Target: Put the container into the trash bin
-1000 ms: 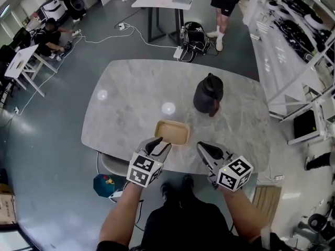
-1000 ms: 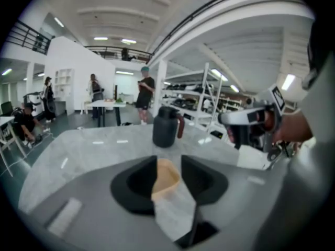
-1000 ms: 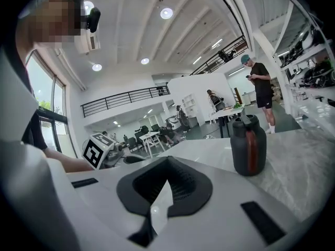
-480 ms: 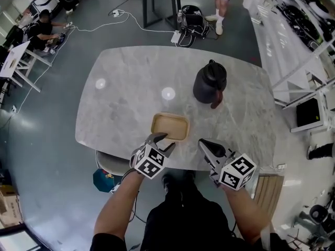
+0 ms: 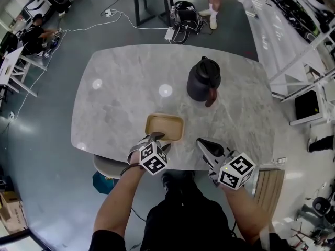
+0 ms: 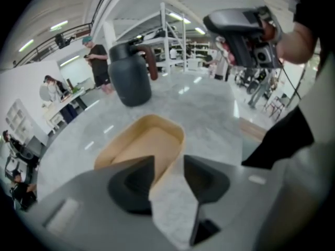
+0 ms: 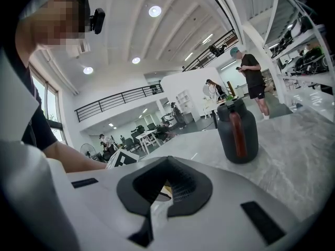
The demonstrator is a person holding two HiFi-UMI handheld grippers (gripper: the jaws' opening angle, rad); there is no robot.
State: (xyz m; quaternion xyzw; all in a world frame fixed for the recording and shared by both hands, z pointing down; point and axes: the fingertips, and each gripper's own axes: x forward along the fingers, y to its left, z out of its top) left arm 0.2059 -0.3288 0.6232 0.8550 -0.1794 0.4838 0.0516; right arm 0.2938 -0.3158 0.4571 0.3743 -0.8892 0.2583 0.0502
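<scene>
A shallow tan container (image 5: 165, 127) lies on the marble table (image 5: 115, 98) near its front edge. My left gripper (image 5: 155, 139) tilts down at the container's near left corner. In the left gripper view the container's (image 6: 141, 143) near rim runs between the jaws of that gripper (image 6: 168, 161); they stand open with a gap on each side of it. My right gripper (image 5: 202, 142) hovers at the table's front edge, to the right of the container and apart from it. Its jaws (image 7: 166, 163) meet at the tips with nothing in them.
A black jug (image 5: 203, 80) with a brown handle stands behind the container to the right. On the floor under the table's front left are a grey seat (image 5: 106, 166) and a teal object (image 5: 101, 182). White shelving (image 5: 298, 30) lines the right side. People stand and sit farther off.
My left gripper has dropped and rolled, coming down onto the container's near rim. The right gripper has hardly moved. The container and jug have stayed put.
</scene>
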